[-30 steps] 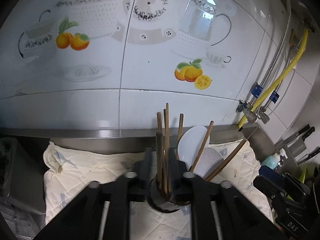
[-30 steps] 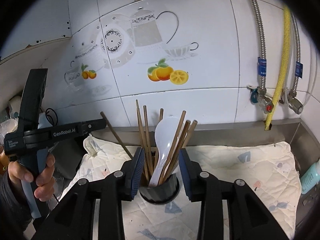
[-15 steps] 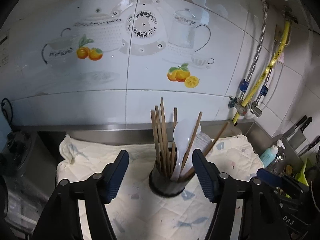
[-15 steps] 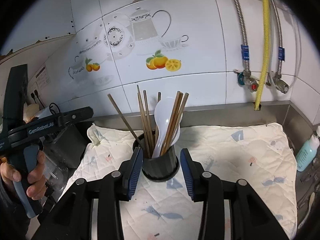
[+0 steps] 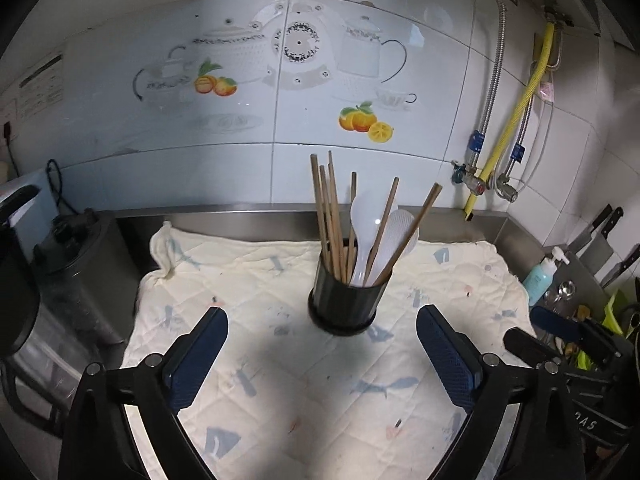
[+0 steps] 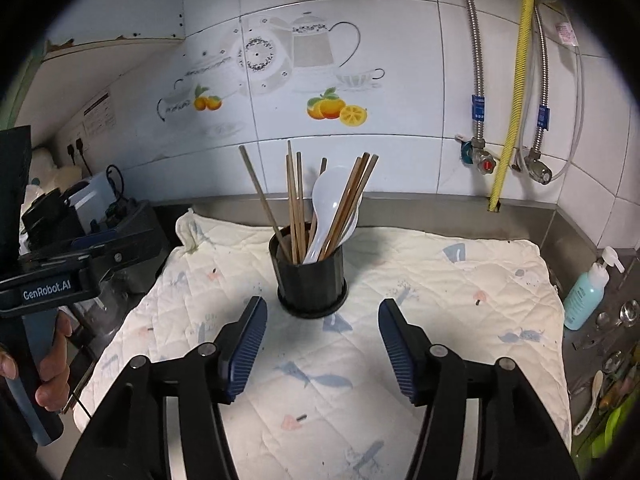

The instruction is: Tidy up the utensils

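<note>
The left claw (image 5: 322, 344) is released, its jaws opening wide with nothing between them. The holder (image 5: 345, 300) stands upright on the cloth (image 5: 248, 364), just ahead of the pads (image 5: 202, 354) and apart from both. Chopsticks (image 5: 330, 208) and white spoons (image 5: 364, 232) stick up out of it.

The right claw (image 6: 322, 334) is released too, jaws opening and empty — the holder (image 6: 312, 280) sits just beyond its fingertips, centred ahead of the gap. To its left, a hand (image 6: 50, 368) grips the other tool's handle. A blue bottle (image 6: 588, 292) stands far to its right, off the cloth (image 6: 440, 300).
</note>
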`<state>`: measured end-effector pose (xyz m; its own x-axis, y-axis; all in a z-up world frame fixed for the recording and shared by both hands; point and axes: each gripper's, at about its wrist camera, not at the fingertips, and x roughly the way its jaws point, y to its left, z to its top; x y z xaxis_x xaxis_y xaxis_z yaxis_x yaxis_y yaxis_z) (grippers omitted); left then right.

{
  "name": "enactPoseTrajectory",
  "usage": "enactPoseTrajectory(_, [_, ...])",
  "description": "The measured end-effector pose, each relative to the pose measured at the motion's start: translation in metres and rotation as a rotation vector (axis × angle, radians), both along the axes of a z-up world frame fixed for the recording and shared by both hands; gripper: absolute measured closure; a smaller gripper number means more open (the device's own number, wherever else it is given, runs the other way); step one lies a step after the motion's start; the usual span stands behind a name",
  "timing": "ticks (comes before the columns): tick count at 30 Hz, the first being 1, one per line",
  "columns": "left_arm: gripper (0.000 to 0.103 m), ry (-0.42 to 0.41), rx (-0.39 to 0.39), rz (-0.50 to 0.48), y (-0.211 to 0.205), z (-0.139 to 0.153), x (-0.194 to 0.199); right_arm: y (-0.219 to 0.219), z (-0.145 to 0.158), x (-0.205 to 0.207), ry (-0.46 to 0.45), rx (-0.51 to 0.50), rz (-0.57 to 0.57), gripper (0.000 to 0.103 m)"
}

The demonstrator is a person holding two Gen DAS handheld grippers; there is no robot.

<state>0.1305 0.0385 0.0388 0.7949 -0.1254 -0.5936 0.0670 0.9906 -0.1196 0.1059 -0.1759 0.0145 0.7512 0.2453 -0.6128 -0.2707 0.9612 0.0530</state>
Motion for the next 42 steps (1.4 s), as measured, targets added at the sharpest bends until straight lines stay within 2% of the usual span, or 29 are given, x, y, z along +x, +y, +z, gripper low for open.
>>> enactPoseTrajectory(7, [0.0,-0.015,0.028,0.05,-0.001,-0.008,-0.044,-0.004,-0.005,-0.022,0.006,-0.009,0.003,0.034])
enactPoseTrajectory(12, [0.0,-0.01,-0.009,0.055,0.002,-0.015,-0.065,-0.008,-0.008,-0.036,0.004,-0.022,0.005,0.033])
enactPoseTrajectory(16, [0.0,-0.004,0.009,0.071,-0.001,-0.018,-0.076,-0.014,-0.009,-0.044,0.009,-0.021,-0.003,0.033])
enactPoseTrajectory(24, [0.0,0.028,0.077,0.086,-0.014,-0.027,-0.087,-0.03,-0.012,-0.054,0.017,-0.008,-0.03,0.033])
enactPoseTrajectory(35, [0.0,0.036,0.108,0.084,-0.024,-0.031,-0.09,-0.043,-0.015,-0.059,0.023,0.021,-0.058,0.033])
enactPoseTrajectory(42, [0.0,0.051,0.101,0.081,-0.023,-0.036,-0.091,-0.042,-0.015,-0.061,0.021,0.018,-0.056,0.033])
